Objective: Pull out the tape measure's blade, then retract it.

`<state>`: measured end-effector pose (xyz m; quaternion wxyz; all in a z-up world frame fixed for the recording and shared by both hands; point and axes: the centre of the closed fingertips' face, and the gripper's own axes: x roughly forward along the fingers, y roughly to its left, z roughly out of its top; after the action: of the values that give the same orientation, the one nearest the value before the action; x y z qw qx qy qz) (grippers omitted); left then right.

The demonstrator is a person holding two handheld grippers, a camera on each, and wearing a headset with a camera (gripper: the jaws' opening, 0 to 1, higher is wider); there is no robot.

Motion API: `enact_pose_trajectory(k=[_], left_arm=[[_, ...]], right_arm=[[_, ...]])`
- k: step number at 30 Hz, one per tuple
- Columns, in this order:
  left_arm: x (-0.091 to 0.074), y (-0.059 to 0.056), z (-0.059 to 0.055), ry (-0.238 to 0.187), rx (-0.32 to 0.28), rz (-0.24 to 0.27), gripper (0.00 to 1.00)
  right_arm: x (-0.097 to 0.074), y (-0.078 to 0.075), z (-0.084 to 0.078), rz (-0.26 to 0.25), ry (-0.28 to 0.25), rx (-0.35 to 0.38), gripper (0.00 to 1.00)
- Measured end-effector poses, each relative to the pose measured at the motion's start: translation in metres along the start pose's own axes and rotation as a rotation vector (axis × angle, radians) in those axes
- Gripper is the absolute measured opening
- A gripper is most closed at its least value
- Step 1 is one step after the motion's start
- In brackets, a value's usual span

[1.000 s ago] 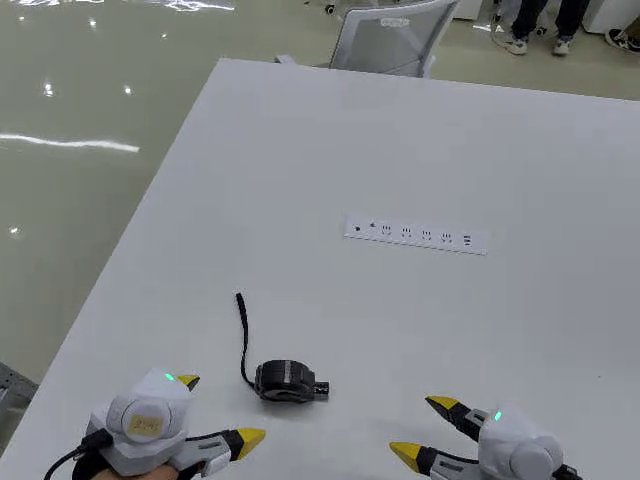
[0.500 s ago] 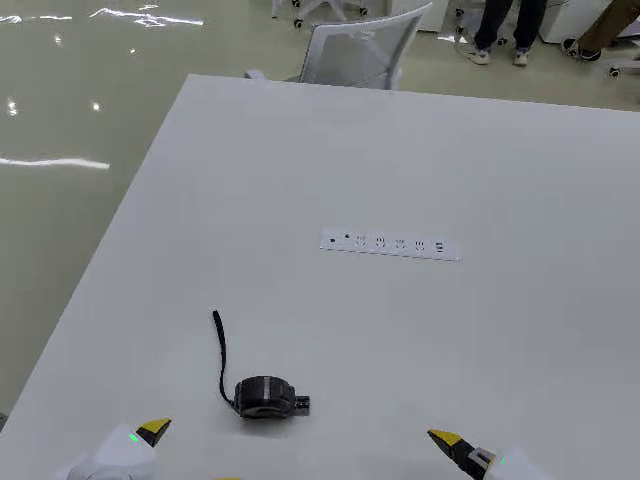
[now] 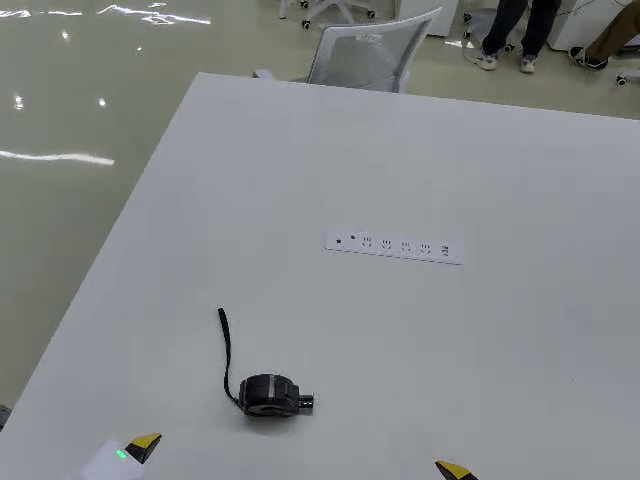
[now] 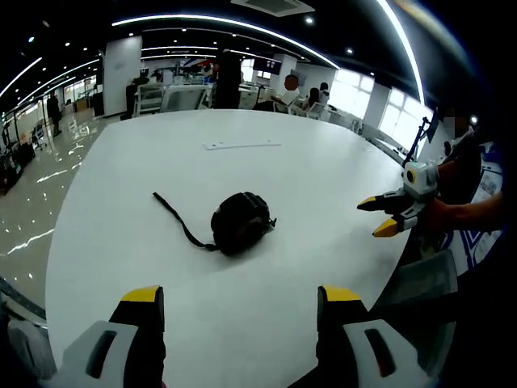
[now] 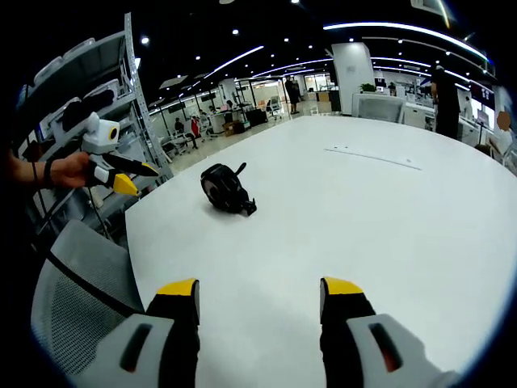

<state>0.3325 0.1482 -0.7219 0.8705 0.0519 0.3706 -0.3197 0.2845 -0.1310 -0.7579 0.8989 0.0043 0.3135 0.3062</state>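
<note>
White rectangular table (image 3: 450, 350) on a glossy pale floor (image 3: 70, 200), open office behind. One black round tape measure (image 3: 268, 394) lay on the table's near-left part, blade not drawn out. Its black wrist strap (image 3: 225, 345) trailed away from the person. One white flat power strip (image 3: 394, 246) sat mid-table, well apart from the tape, farther from the person. One grey mesh office chair (image 3: 370, 55) stood at the far edge, with people's legs (image 3: 520, 30) on the floor beyond. Two grippers: left gripper (image 4: 241, 296) had its yellow-tipped jaws spread, holding nothing, with the tape ahead of it. Right gripper (image 5: 260, 287) was also spread and empty, tape ahead and to its left. Bare tabletop lay between each gripper and the tape.
</note>
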Motion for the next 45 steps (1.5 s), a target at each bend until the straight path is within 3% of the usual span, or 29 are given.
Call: enact_pose_trajectory(k=[15,45], left_arm=[[-0.0016,-0.0022,-0.0019,-0.019,-0.02,0.002,0.75],[-0.0036,0.0054,-0.006,-0.011,-0.025,0.012,0.76]], right_arm=[[-0.0006,0.0038,0.0015,0.003,0.003,-0.016,0.64],[-0.0002,0.0027,0.0017,-0.005,-0.004,-0.009,0.65]])
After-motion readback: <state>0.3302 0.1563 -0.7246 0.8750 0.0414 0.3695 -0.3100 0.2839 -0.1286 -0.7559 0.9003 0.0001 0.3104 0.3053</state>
